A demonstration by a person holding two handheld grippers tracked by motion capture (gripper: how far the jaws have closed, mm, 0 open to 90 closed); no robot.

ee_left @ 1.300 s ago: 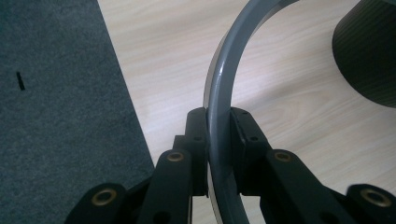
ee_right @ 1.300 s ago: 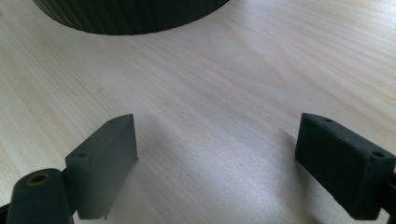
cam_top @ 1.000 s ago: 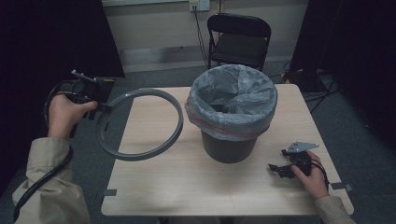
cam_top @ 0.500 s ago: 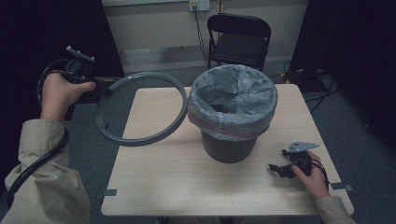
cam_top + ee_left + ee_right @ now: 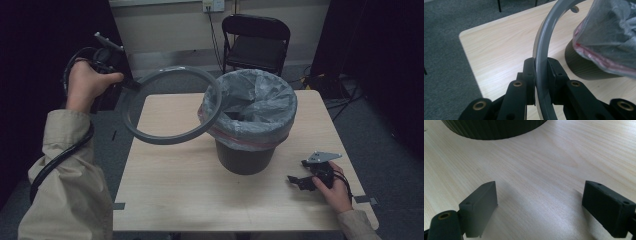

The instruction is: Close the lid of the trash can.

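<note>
Black folding chair on grey carpet against pale wall

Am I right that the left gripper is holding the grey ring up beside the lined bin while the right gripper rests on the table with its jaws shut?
Not quite. The right gripper rests on the table with its jaws wide open and nothing between them, as the right gripper view shows. The rest holds: the left gripper is clamped on the grey ring, held up beside the lined bin.
</note>
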